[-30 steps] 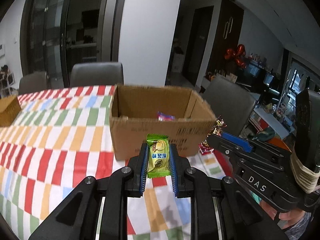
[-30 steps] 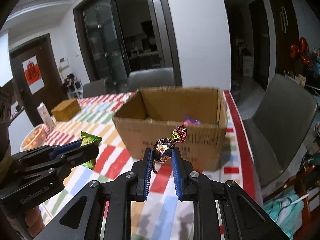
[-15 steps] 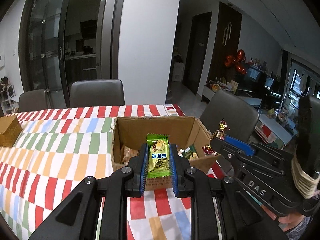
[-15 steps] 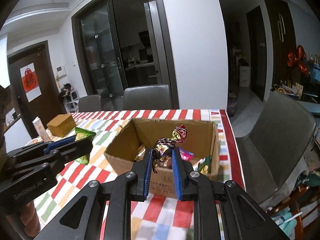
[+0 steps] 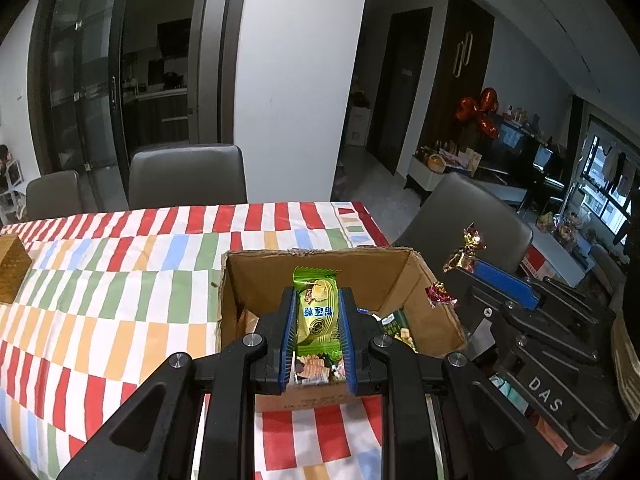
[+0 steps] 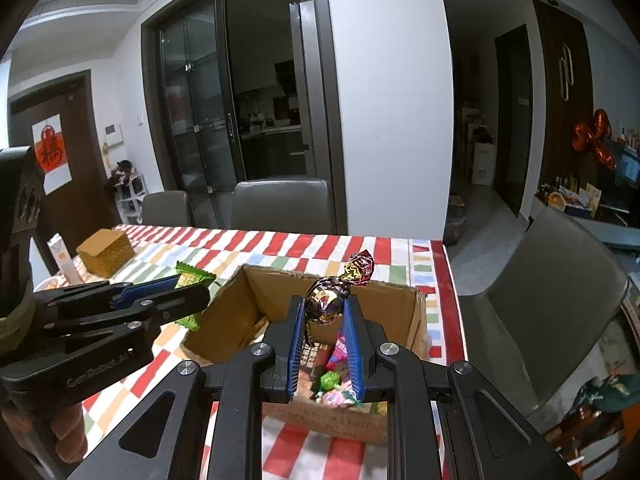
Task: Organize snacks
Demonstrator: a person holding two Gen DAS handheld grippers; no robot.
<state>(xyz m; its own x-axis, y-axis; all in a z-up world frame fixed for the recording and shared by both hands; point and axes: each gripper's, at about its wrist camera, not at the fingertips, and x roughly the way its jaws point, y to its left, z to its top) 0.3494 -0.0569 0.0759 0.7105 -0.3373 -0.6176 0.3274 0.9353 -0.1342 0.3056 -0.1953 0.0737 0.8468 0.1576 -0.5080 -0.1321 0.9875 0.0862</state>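
Note:
An open cardboard box stands on the striped tablecloth with several wrapped snacks inside. My left gripper is shut on a green snack packet and holds it above the box opening. My right gripper is shut on a dark foil-wrapped candy, also above the box. The right gripper and its candy show at the right of the left wrist view. The left gripper with the green packet shows at the left of the right wrist view.
The table carries a colourful striped cloth. A small woven box and a carton stand at the far left. Grey chairs stand behind the table and to its right.
Both grippers have risen and moved forward from in front of the box to above its opening. The box interior with snacks now shows below the fingers. Both still hold their snacks.

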